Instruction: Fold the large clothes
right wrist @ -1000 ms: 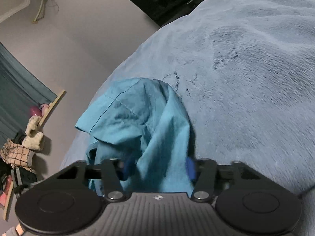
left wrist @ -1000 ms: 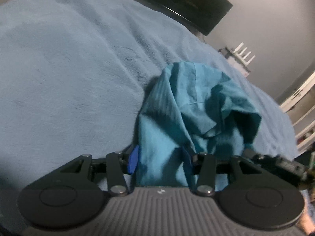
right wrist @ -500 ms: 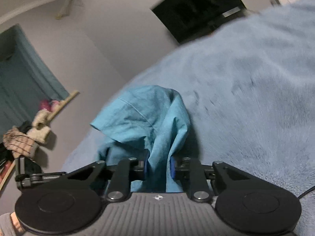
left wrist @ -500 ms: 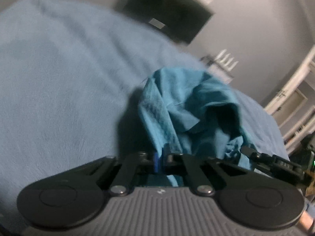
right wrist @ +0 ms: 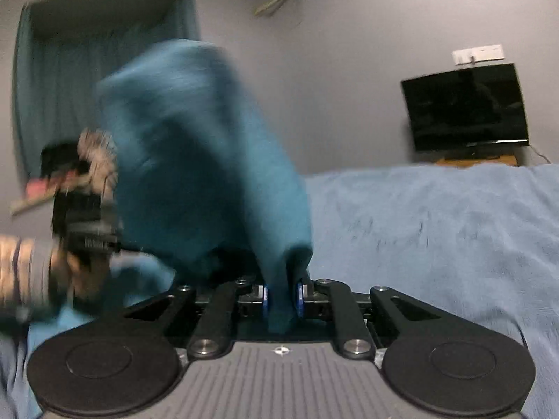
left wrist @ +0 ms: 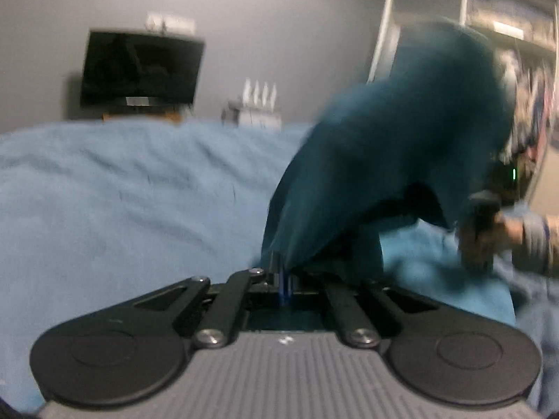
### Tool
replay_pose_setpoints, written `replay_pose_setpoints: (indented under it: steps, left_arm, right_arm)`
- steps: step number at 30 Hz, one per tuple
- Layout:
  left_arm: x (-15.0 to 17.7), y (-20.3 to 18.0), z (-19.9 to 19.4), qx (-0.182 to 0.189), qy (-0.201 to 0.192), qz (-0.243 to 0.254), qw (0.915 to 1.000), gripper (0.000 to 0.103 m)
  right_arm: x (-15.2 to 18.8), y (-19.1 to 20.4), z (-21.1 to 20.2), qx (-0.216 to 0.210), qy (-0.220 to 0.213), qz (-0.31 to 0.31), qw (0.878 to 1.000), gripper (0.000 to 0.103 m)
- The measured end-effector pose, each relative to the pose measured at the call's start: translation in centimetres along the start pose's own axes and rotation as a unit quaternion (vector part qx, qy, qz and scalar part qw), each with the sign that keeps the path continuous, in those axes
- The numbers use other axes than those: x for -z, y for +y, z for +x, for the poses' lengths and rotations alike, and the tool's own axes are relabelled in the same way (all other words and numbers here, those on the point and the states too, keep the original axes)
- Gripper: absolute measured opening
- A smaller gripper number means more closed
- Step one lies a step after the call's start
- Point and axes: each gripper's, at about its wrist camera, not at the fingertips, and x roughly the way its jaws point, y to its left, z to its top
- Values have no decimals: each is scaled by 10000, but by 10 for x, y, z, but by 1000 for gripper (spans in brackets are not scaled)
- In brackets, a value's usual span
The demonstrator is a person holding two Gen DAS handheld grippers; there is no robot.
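A teal garment point(left wrist: 391, 160) hangs lifted between both grippers above the light blue bed blanket point(left wrist: 122, 192). My left gripper point(left wrist: 283, 284) is shut on one edge of it. My right gripper point(right wrist: 282, 298) is shut on another bunched edge of the same garment point(right wrist: 199, 160). The cloth rises in a blurred hump in both views. The other hand and its gripper show at the right of the left wrist view point(left wrist: 484, 223) and at the left of the right wrist view point(right wrist: 84, 209).
A dark TV point(left wrist: 139, 68) stands against the grey wall behind the bed; it also shows in the right wrist view point(right wrist: 466, 106). White shelves point(left wrist: 506, 24) are at the right. Teal curtains point(right wrist: 52, 80) hang at the left. The blanket point(right wrist: 436, 230) spreads wide.
Both grippers closed on the garment's edges and lifted it off the bed. Both cameras tilted up from looking down at the bed to facing the wall.
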Motion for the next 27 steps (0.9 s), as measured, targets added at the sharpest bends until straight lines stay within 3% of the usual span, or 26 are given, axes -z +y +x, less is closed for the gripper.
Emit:
replay_pose_setpoints:
  steps: [4,9,11,14,17,20,21,23,25,27]
  left_arm:
    - [31,-14,-21,61,592,-35,9982,0]
    - [38,-29,-41,-85,705,-88,9974,0]
    - [34,-31,-48,-231,824,-51,9963,0]
    - [34,-40,-80,-356,815,48,9960,0]
    - [20,-48,-116,-389,545,-20,9978,0]
    - [3,-58,-136,-304,114,-207,9993,0]
    - [-3,-63,-136,-206,-53,-314,9993,0]
    - [-17,-80,-129,-39,-278,-427,9987,1]
    - [-27,-98,-116,-121,-307,-415,9986,8]
    - [-35,-119,-93,-394,-221,-393,9982,13]
  right_arm:
    - [29,13,-20,-44,638,-295,9975,17]
    - [37,32,-43,82,991,-689,9927,27]
    - [37,37,-53,340,1198,-925,9879,47]
    - [41,53,-83,439,1364,-1052,9841,45]
    - [36,55,-113,453,1190,-790,9887,45]
    - [17,54,-150,380,580,-267,9972,53]
    - [6,58,-150,262,284,-50,9992,55]
    - [-6,61,-157,-30,-141,337,9993,71]
    - [-16,66,-149,-314,-333,628,9970,74]
    - [-24,75,-130,-383,-253,609,9971,74]
